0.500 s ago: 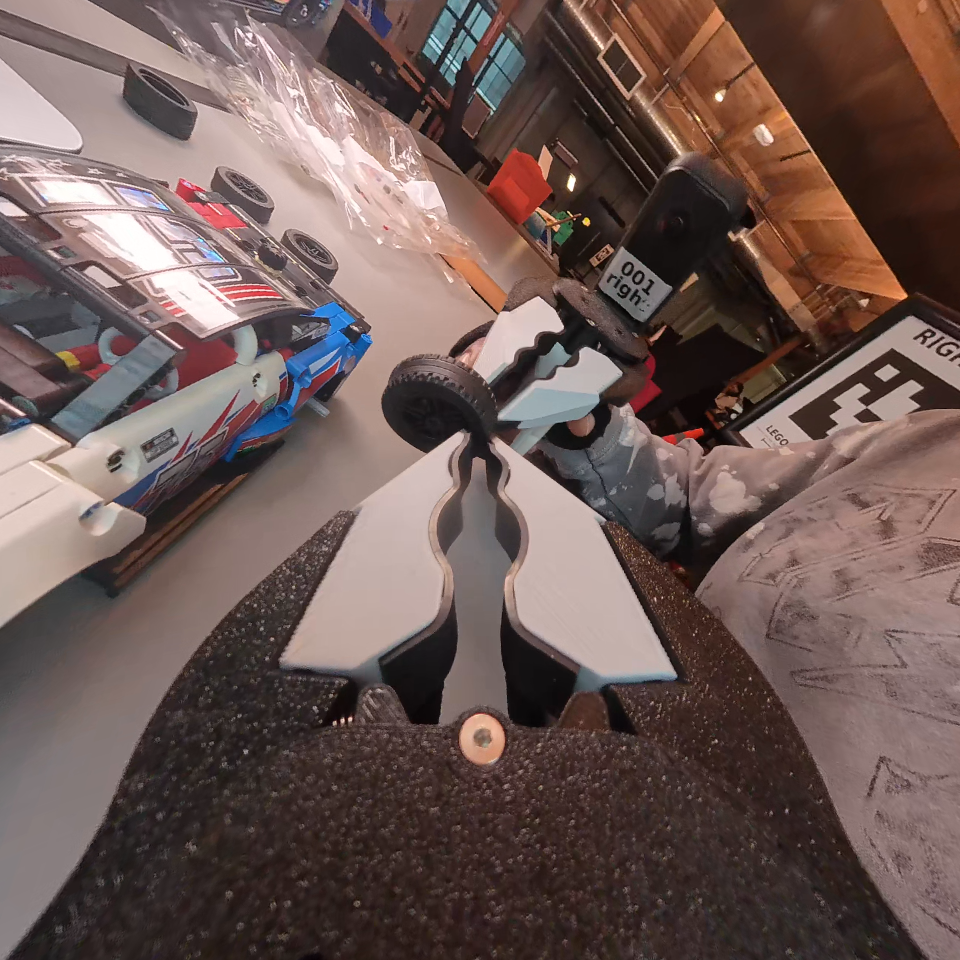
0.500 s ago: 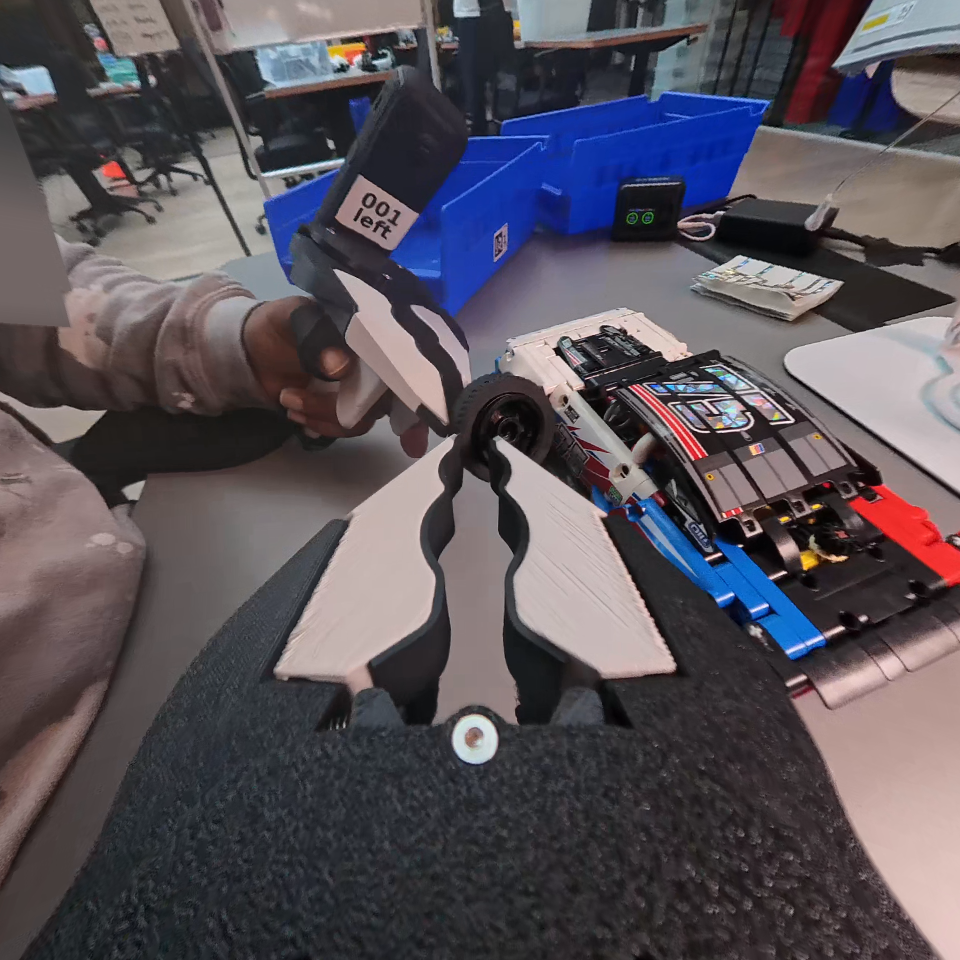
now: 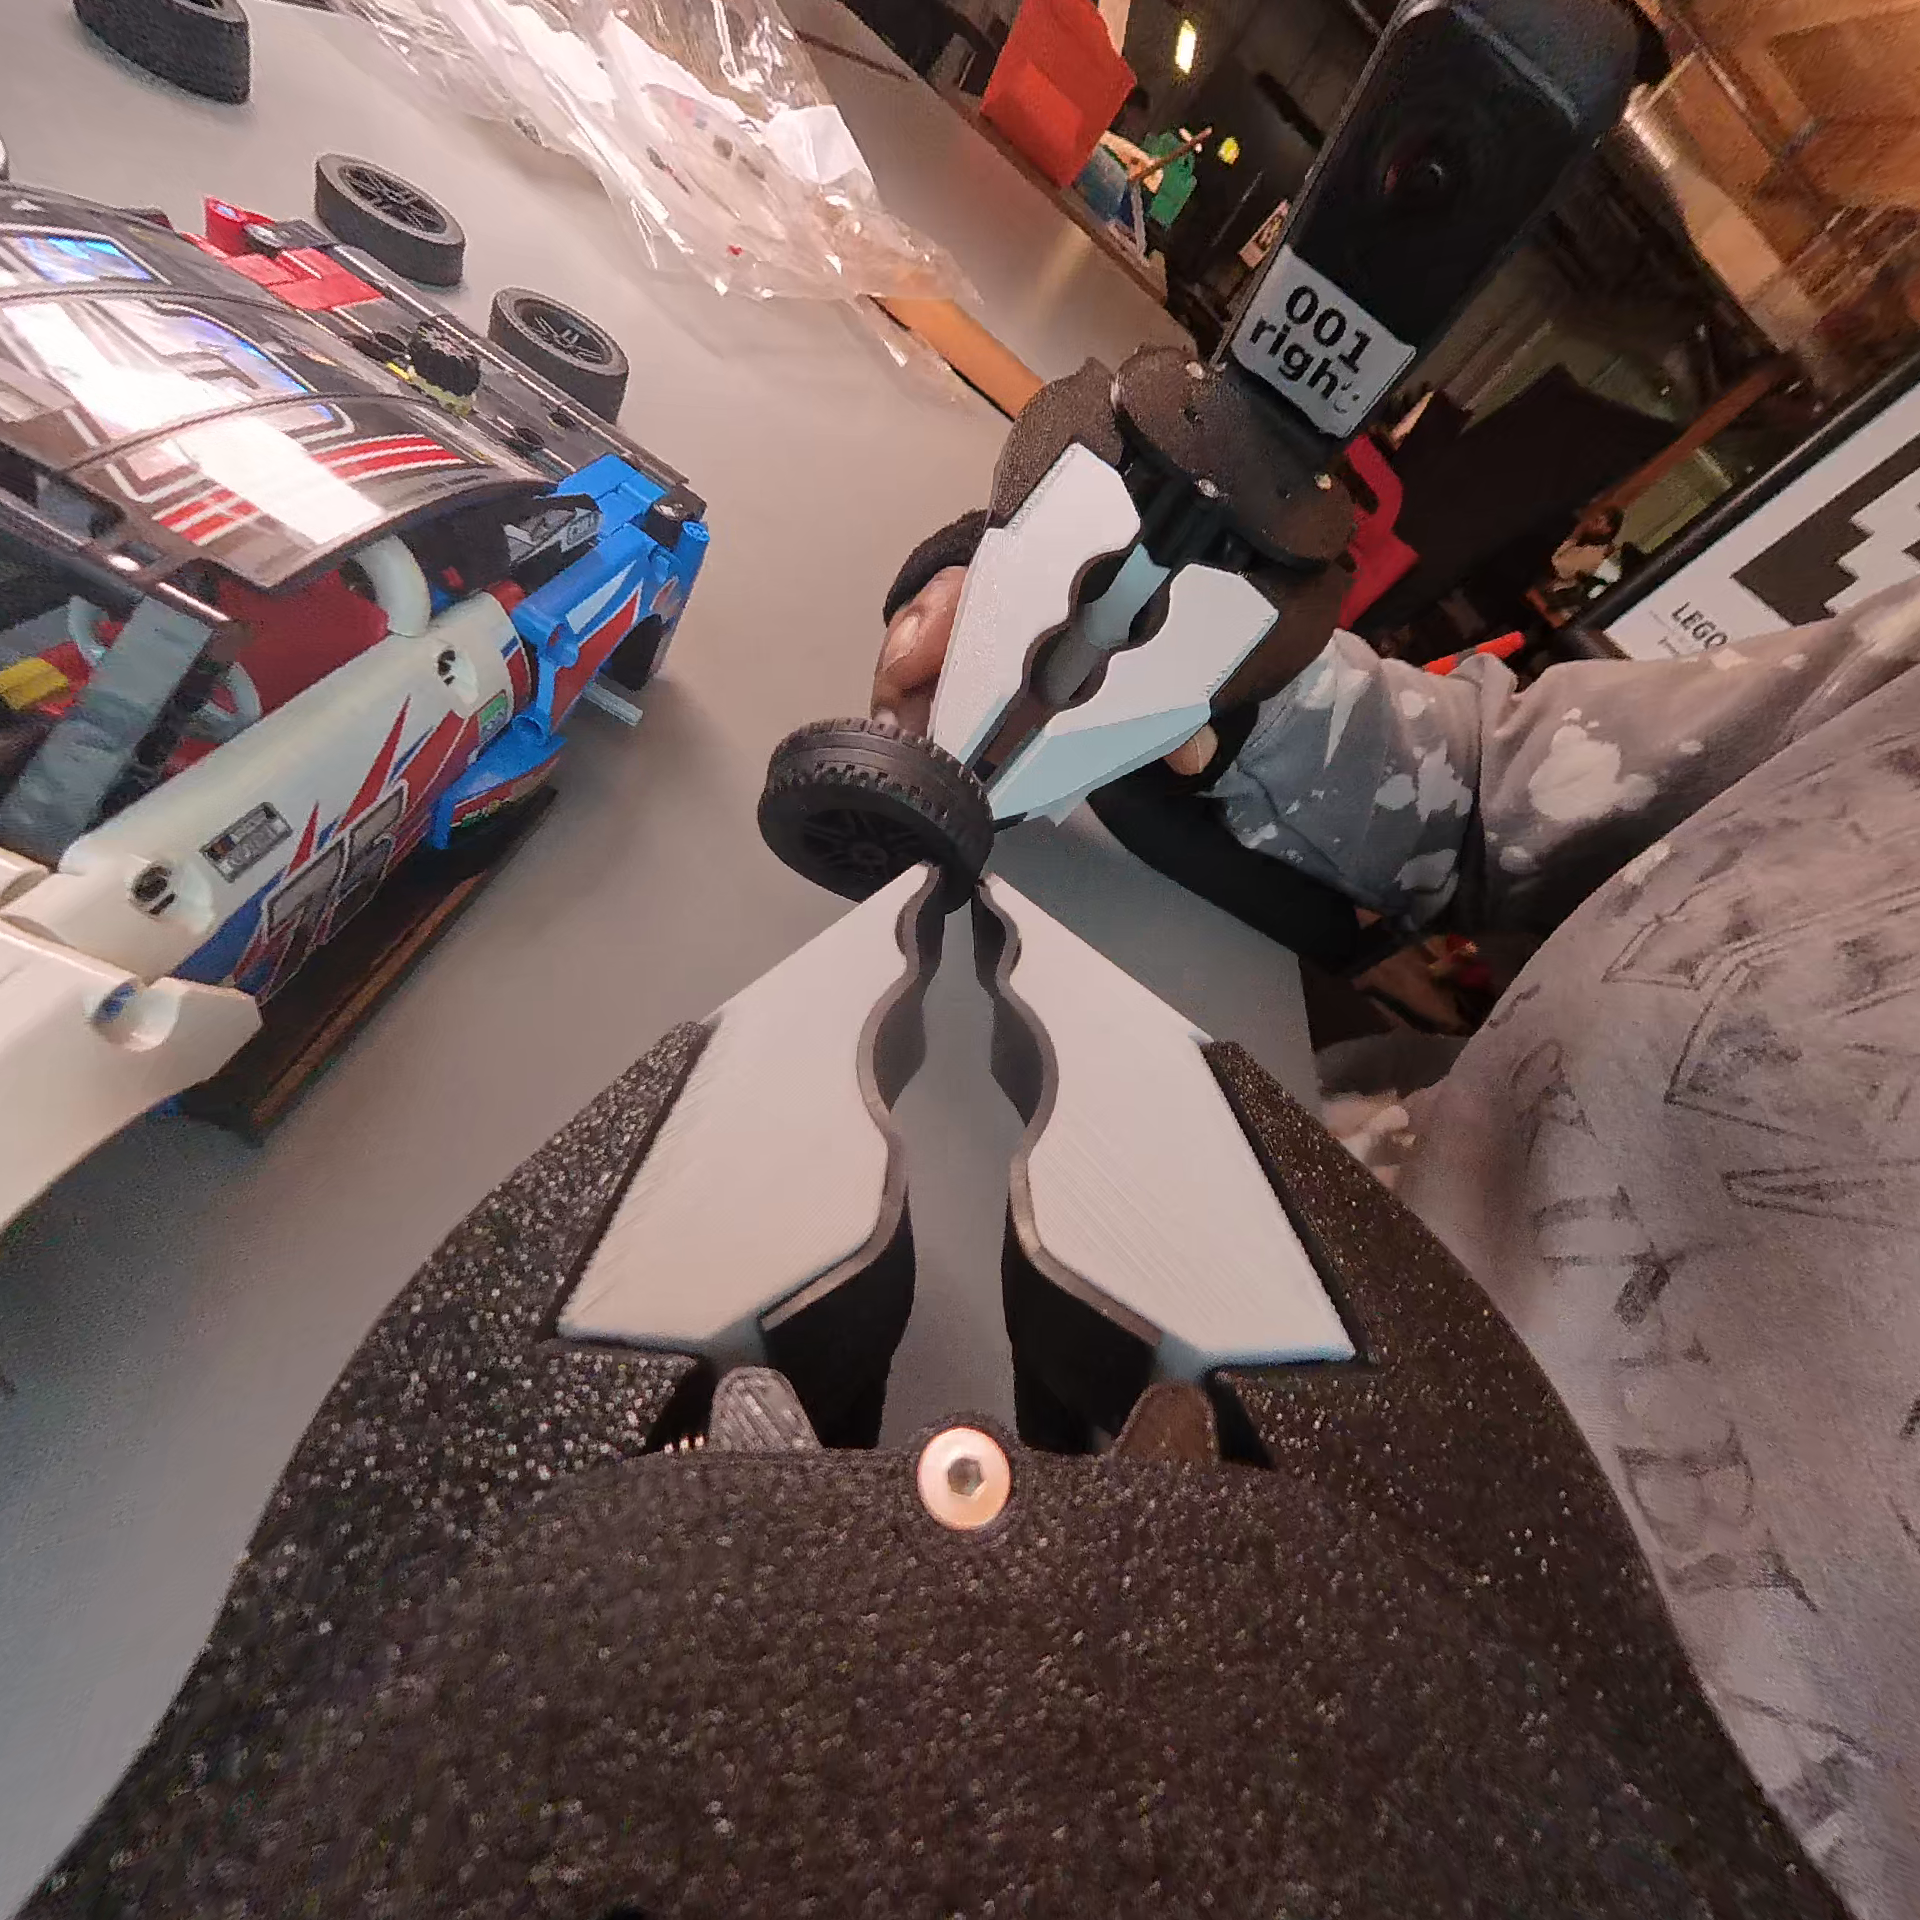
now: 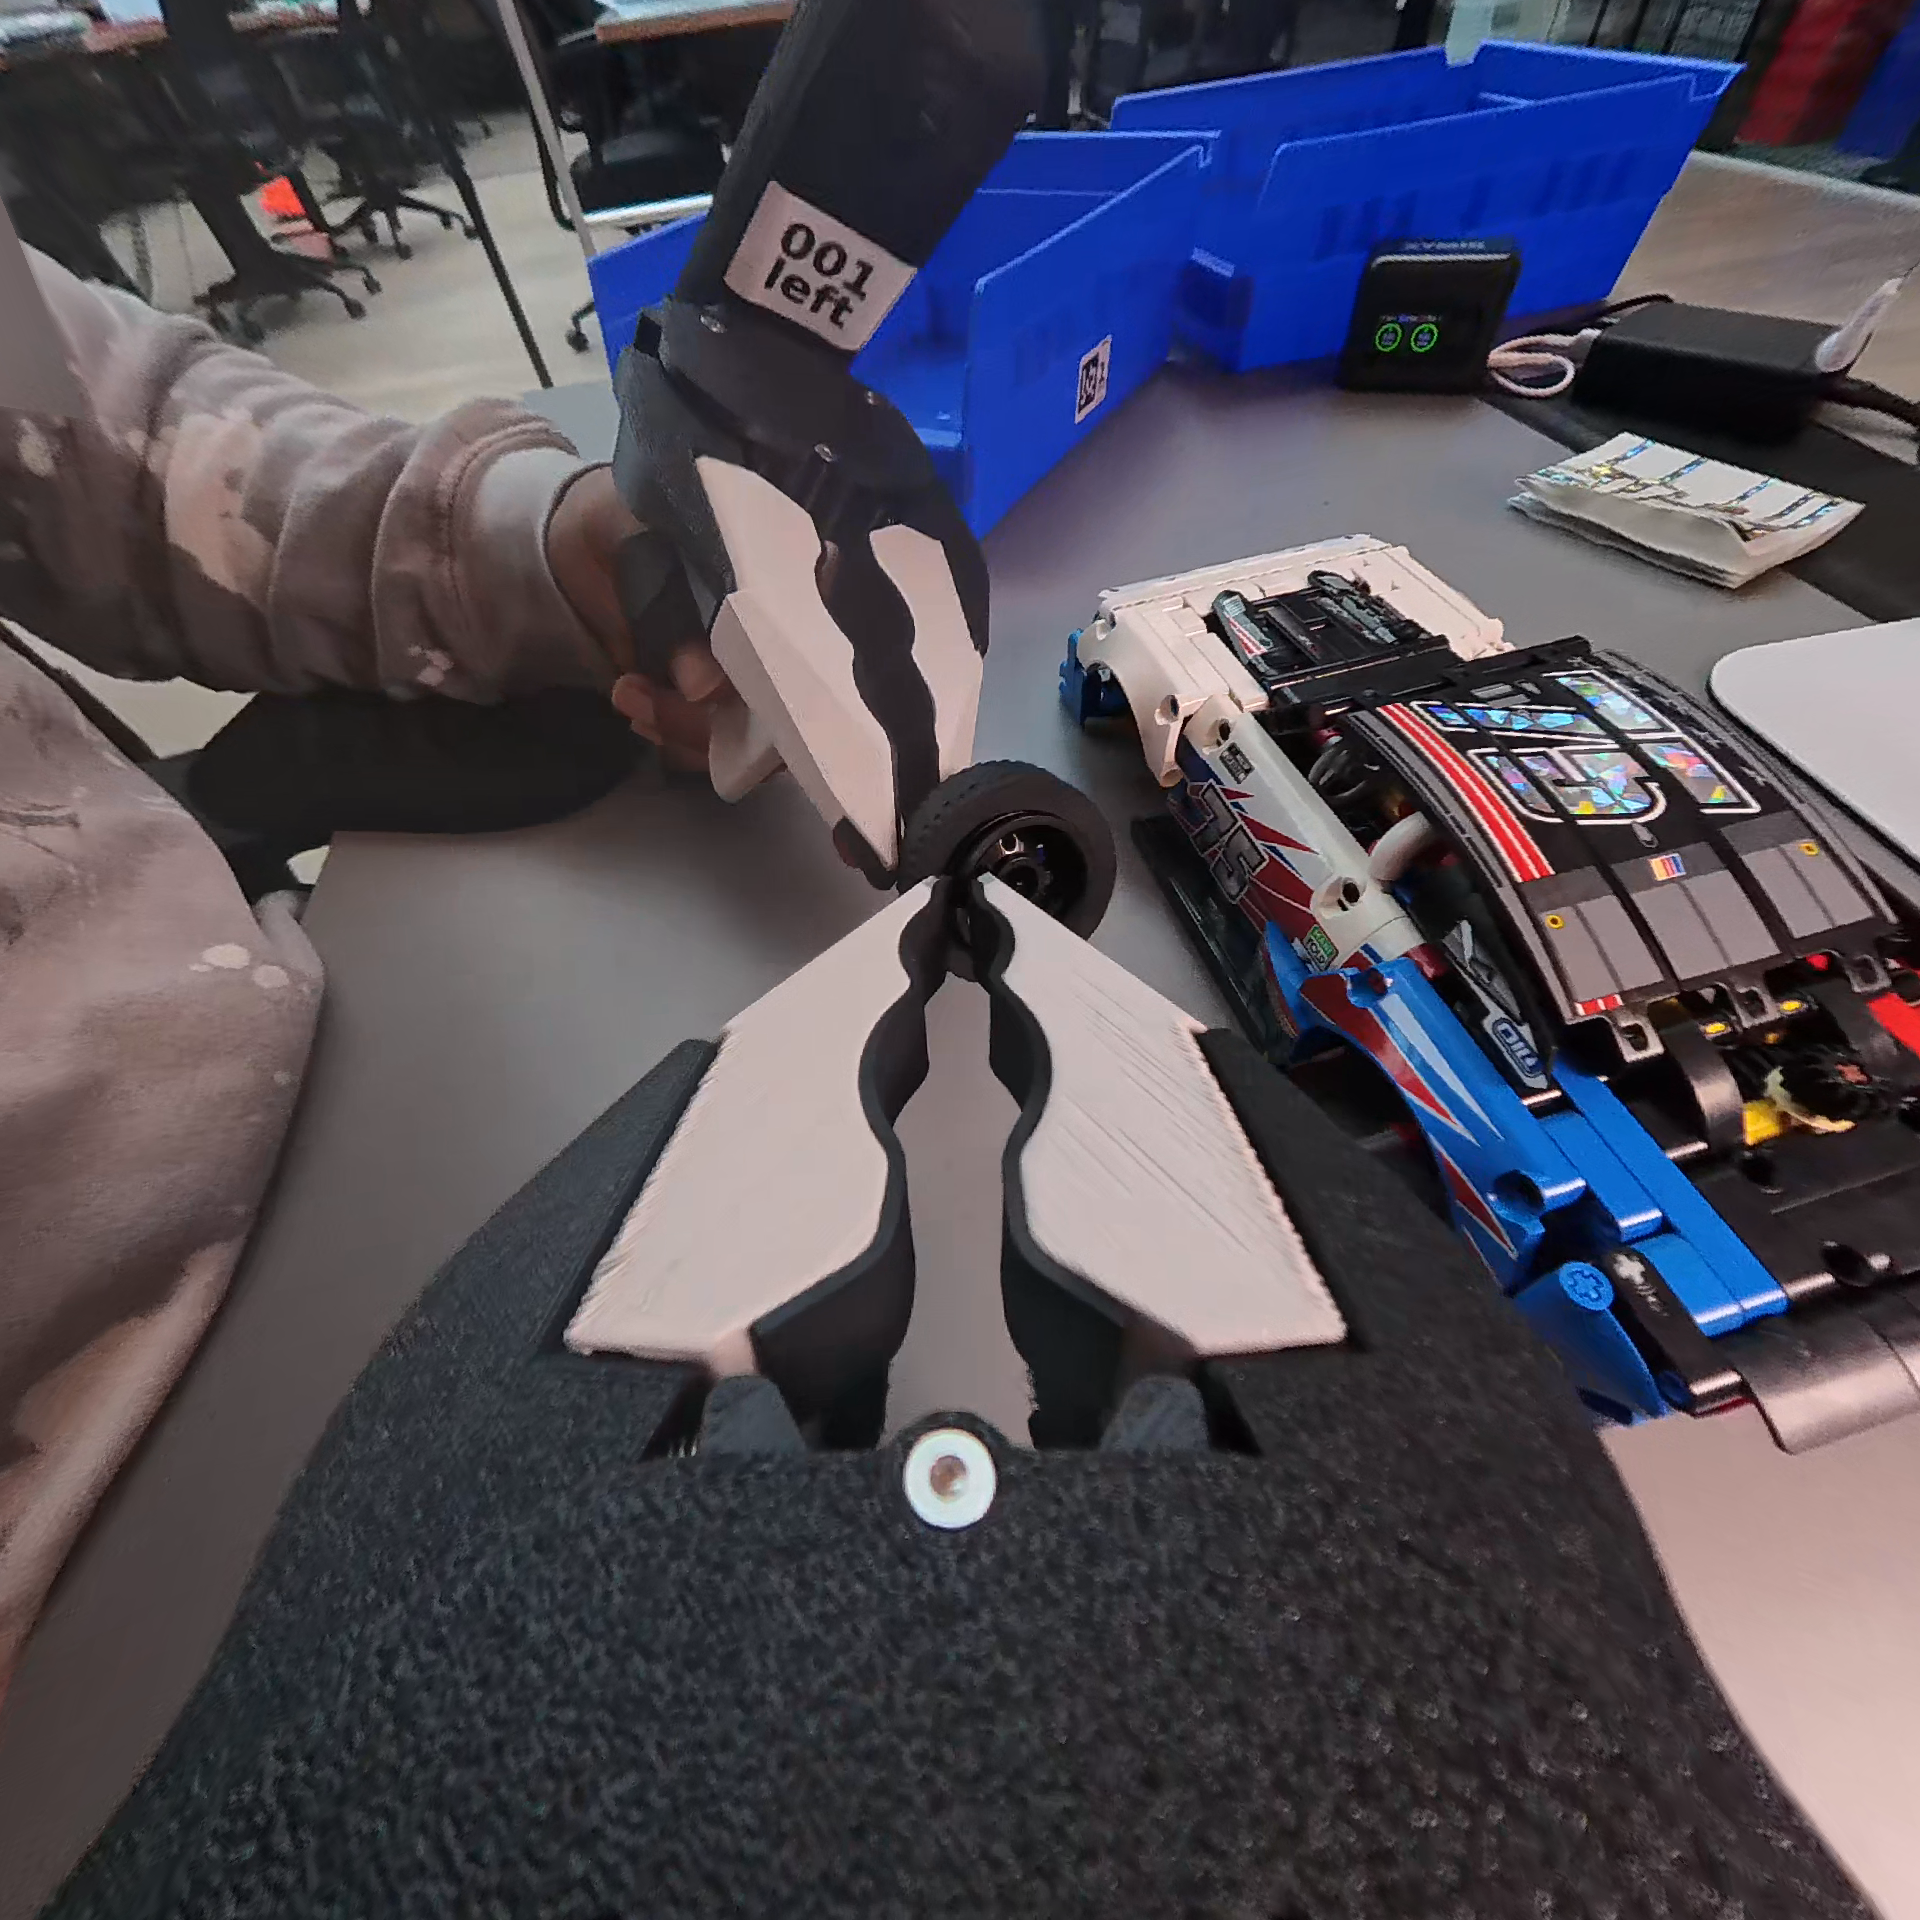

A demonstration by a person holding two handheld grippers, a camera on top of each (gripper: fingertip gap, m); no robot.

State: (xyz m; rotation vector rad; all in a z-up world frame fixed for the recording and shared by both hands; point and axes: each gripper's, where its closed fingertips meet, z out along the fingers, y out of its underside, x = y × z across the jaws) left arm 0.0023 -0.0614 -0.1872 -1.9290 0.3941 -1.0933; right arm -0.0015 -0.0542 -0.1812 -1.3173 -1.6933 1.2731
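Black rubber wheel [image 4: 1006, 844] sits pinched between our two tools above the grey table [image 4: 540, 997]: our right gripper [image 4: 958, 902] and left gripper [image 3: 954, 883] both have jaws narrowed onto it, just beside the toy race car [image 4: 1475, 935].

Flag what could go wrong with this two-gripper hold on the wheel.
Both the left gripper and right gripper pinch the black wheel only at its rim with their tips, in mid-air; it could twist out and roll across the table. The tips crowd one spot and may clash. The brick car close by could be knocked.
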